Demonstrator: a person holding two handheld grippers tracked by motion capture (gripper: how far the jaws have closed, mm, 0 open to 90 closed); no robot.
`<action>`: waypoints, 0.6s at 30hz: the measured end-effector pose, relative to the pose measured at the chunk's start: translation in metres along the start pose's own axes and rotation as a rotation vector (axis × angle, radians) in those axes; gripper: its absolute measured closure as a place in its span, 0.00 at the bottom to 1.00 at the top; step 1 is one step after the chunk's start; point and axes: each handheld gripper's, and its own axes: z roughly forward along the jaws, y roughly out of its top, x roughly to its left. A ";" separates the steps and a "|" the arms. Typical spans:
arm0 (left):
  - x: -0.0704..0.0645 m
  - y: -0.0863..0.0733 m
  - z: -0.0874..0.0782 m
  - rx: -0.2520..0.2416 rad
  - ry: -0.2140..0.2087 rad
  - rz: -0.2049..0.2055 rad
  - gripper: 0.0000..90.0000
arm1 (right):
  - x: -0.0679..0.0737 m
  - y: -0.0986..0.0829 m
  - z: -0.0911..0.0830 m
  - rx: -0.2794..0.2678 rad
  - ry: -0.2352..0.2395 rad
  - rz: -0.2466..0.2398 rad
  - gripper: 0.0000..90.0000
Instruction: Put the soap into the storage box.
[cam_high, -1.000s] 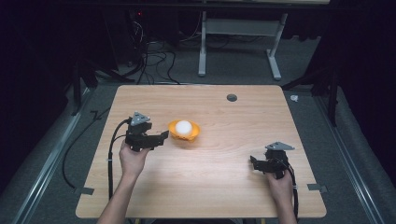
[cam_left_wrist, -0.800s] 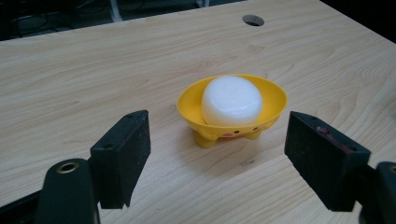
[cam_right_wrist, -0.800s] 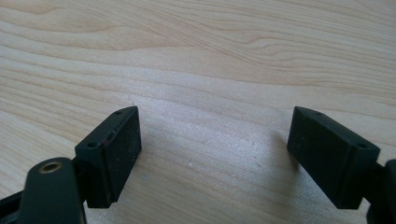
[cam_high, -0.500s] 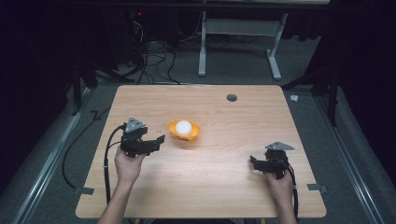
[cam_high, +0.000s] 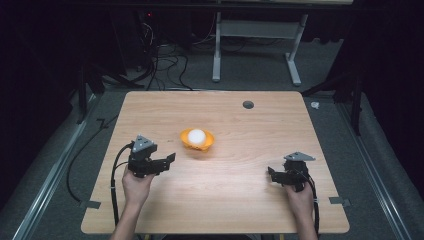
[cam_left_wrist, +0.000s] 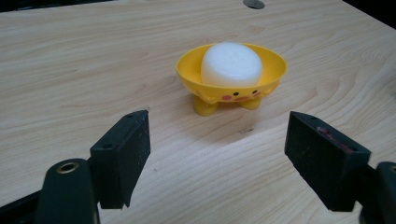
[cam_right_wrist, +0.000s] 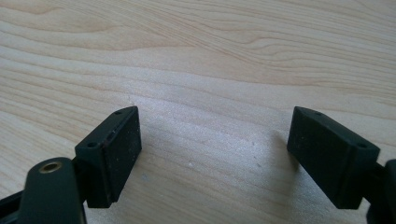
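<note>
A small yellow bowl (cam_high: 198, 140) (cam_left_wrist: 261, 77) with a duck face and little feet stands near the middle of the wooden table (cam_high: 220, 200). A white rounded lump (cam_high: 197, 135) (cam_left_wrist: 231, 64) sits inside it. My left gripper (cam_high: 170, 158) (cam_left_wrist: 219, 154) is to the left of the bowl and a bit nearer the person, jaws wide open and pointing at it, nothing between them. At the table's right front my right gripper (cam_high: 270, 172) (cam_right_wrist: 215, 154) rests low over bare wood, jaws wide open and holding nothing.
A round grommet hole (cam_high: 248, 104) sits near the table's far edge. Beyond the table, cables (cam_high: 160, 65) lie on the dark floor beside a white desk frame (cam_high: 255, 55). Tape marks (cam_high: 340, 201) stick at the table's front corners.
My left gripper has drawn back from the bowl, toward the person and slightly left. The right gripper has stayed put.
</note>
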 end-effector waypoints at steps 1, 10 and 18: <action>0.000 -0.001 -0.001 -0.004 0.002 -0.003 0.26 | 0.000 0.000 0.000 0.000 0.000 0.000 0.20; 0.002 -0.011 -0.011 -0.001 0.016 -0.013 0.26 | 0.000 0.000 0.000 0.000 -0.001 0.001 0.20; 0.004 -0.019 -0.014 0.009 0.013 -0.025 0.25 | 0.000 0.000 0.000 0.000 -0.001 0.003 0.21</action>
